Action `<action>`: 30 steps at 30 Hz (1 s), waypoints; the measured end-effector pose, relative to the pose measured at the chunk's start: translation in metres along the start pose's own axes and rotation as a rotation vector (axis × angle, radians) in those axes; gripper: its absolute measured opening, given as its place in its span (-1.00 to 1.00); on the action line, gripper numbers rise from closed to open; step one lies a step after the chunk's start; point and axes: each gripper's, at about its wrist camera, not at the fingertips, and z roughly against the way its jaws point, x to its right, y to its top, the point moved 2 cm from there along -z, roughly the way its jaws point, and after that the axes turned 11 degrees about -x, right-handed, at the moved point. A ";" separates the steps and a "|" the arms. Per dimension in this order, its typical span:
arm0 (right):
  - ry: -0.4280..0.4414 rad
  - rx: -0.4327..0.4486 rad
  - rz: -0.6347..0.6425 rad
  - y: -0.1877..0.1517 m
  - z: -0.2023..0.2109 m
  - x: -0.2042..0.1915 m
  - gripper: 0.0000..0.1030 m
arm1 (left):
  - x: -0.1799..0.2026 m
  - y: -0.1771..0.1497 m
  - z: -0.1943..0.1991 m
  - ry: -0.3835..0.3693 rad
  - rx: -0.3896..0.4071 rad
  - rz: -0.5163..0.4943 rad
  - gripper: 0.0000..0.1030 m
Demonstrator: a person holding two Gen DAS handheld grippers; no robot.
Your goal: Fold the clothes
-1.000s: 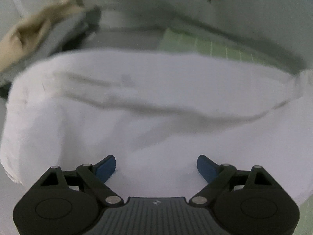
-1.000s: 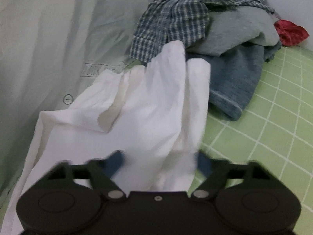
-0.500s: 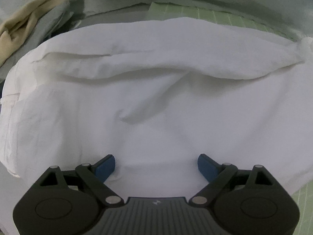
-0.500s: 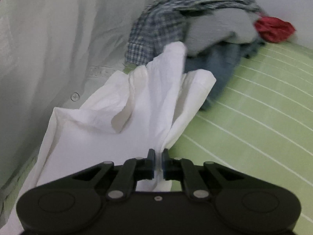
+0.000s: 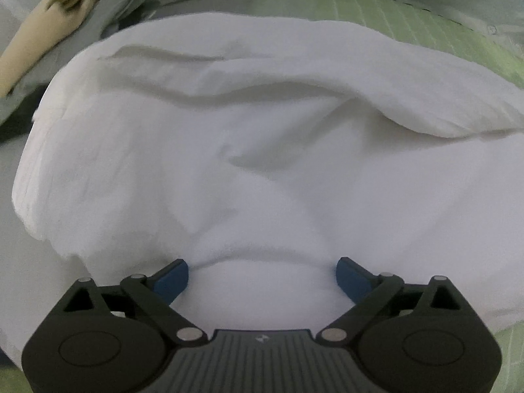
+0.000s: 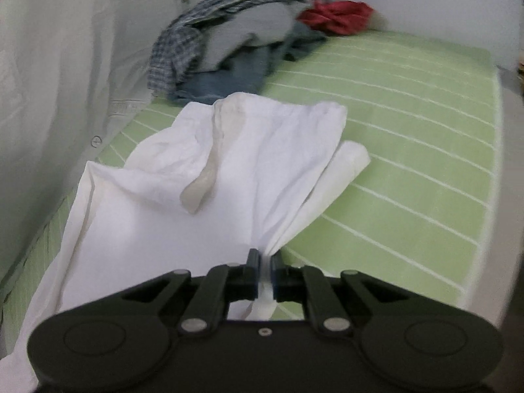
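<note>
A white garment fills most of the left wrist view, lying rumpled with a long fold across its upper part. My left gripper is open and pressed down into the cloth, which bulges up between its blue fingertips. In the right wrist view the same white garment stretches away over the green striped mattress. My right gripper is shut on a bunched edge of the white garment, with cloth fanning out from the jaws.
A heap of clothes, plaid, grey, blue and red, lies at the mattress's far end by the wall. A pale fabric side panel runs along the left. A beige garment lies at the upper left of the left wrist view.
My right gripper went from open to shut on the garment's edge and has pulled it back, away from the heap. My left gripper has sunk lower into the cloth, staying open.
</note>
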 end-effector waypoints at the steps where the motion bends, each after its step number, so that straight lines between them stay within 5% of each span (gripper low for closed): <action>1: 0.000 -0.005 -0.007 -0.004 0.002 0.006 -0.86 | -0.002 -0.002 0.000 -0.005 0.000 0.007 0.91; 8: -0.009 -0.022 0.097 -0.007 0.010 0.011 -0.77 | 0.003 -0.003 0.009 0.023 0.016 0.023 0.91; 12: -0.111 0.027 0.210 0.002 0.018 0.001 -0.51 | 0.019 0.001 0.022 -0.053 0.046 0.065 0.91; 15: -0.110 0.069 0.301 0.014 0.015 -0.015 -0.29 | 0.039 0.007 0.027 -0.092 0.068 0.071 0.91; 21: -0.075 0.135 0.493 0.035 0.005 -0.052 -0.22 | 0.099 0.019 0.021 -0.073 0.055 -0.012 0.91; 24: -0.028 0.111 0.599 0.035 -0.015 -0.079 0.09 | 0.124 0.031 0.015 -0.040 0.043 -0.066 0.91; 28: -0.043 0.030 0.670 0.040 -0.048 -0.107 0.10 | 0.142 0.052 0.017 -0.007 0.027 -0.079 0.91; 30: -0.089 0.008 0.707 0.043 -0.056 -0.114 -0.11 | 0.143 0.058 0.015 -0.006 0.014 -0.066 0.91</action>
